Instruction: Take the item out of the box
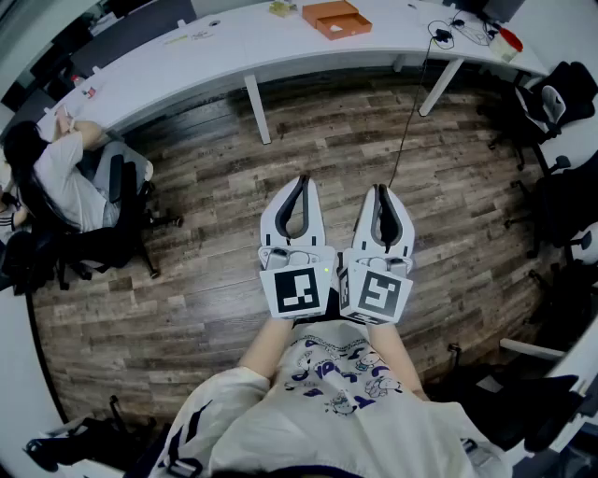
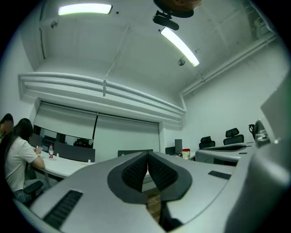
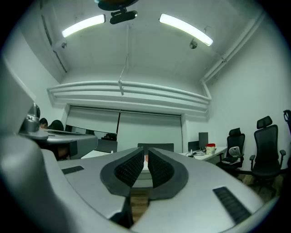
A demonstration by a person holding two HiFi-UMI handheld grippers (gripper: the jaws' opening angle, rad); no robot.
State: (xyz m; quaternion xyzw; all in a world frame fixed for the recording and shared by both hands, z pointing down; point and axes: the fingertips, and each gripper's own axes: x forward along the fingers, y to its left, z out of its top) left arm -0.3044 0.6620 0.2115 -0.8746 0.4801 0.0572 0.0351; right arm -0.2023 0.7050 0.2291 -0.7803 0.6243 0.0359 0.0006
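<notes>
The left gripper point(image 2: 148, 157) has its jaws pressed together on nothing, and the right gripper point(image 3: 146, 158) is likewise closed and empty. Both are held side by side, roughly level, over the wooden floor point(image 1: 215, 261). The orange box point(image 1: 336, 19) lies well ahead on the long white table point(image 1: 234, 47), far out of reach. It looks shallow and card-like, so probably light and easily dented; one gripper could steady its rim. The item inside cannot be made out. No brand or label is legible, only square markers on the gripper cubes.
</notes>
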